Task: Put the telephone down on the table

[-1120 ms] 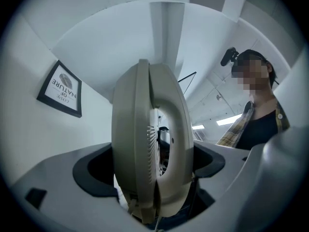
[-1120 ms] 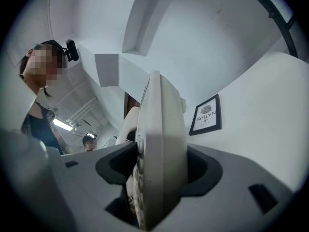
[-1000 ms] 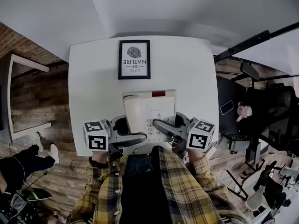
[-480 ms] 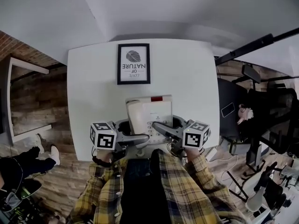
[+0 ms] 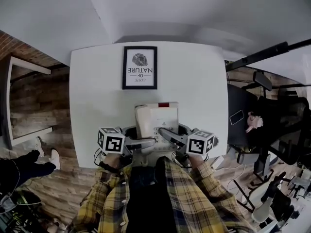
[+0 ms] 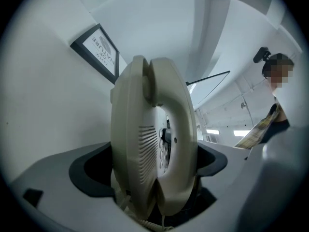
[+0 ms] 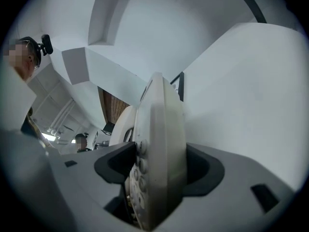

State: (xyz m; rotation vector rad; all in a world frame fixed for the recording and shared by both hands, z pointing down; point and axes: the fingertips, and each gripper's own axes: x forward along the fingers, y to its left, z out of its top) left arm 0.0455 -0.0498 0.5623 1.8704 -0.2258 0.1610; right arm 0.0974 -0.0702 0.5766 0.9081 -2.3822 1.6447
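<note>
A cream desk telephone (image 5: 155, 118) with its handset on the cradle is low over the front part of the white table (image 5: 97, 91); whether it rests on the table I cannot tell. My left gripper (image 5: 138, 137) holds its left side, my right gripper (image 5: 174, 134) its right side. The left gripper view has the telephone (image 6: 145, 144) edge-on, filling the gap between the dark pads. In the right gripper view the keypad edge (image 7: 159, 153) sits between the pads. Both pairs of jaws have just been opening slightly, with the telephone between them and the pads touching it.
A black-framed leaf print (image 5: 140, 67) lies flat on the table beyond the telephone. Wooden floor and a white bench (image 5: 24, 101) are on the left. Black chairs and a desk (image 5: 272, 110) crowd the right side. Another person's feet (image 5: 48, 159) show at the left.
Both grippers have sunk with the telephone toward the table and drawn a little closer to the front edge. The telephone looks smaller and lower now.
</note>
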